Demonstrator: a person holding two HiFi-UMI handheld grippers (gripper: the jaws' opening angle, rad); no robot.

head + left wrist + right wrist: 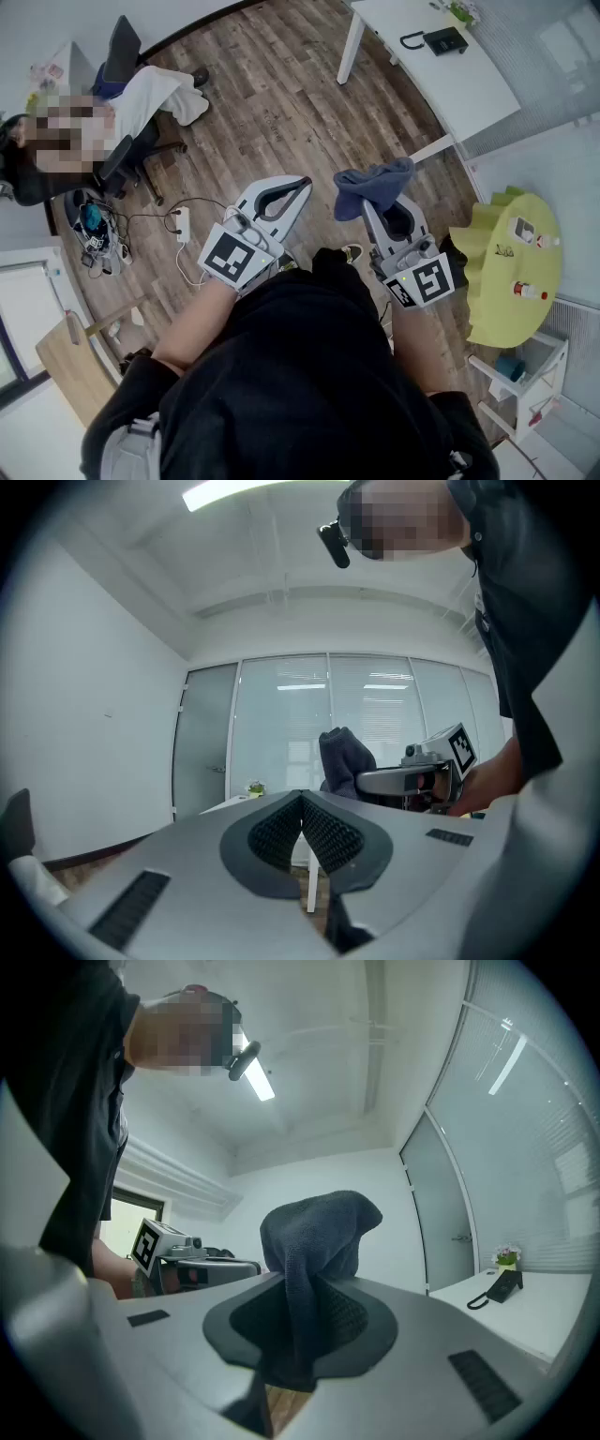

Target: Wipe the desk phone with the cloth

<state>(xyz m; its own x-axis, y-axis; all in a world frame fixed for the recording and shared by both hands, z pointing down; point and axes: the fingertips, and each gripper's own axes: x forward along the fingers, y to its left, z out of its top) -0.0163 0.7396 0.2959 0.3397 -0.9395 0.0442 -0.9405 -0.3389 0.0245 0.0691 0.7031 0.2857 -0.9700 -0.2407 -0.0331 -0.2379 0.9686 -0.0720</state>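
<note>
Jaws of the right gripper are clamped on a dark grey-blue cloth, its bunched top standing above them, presumably kept ready for wiping. The left gripper is pressed together on nothing and held alongside, likely kept free. The desk phone is noted well apart on the far white table: black, small in view, a dark looped cord beside it, not yet touched.

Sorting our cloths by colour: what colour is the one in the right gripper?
Dark blue-grey. The cloth shows best in the head view.
</note>
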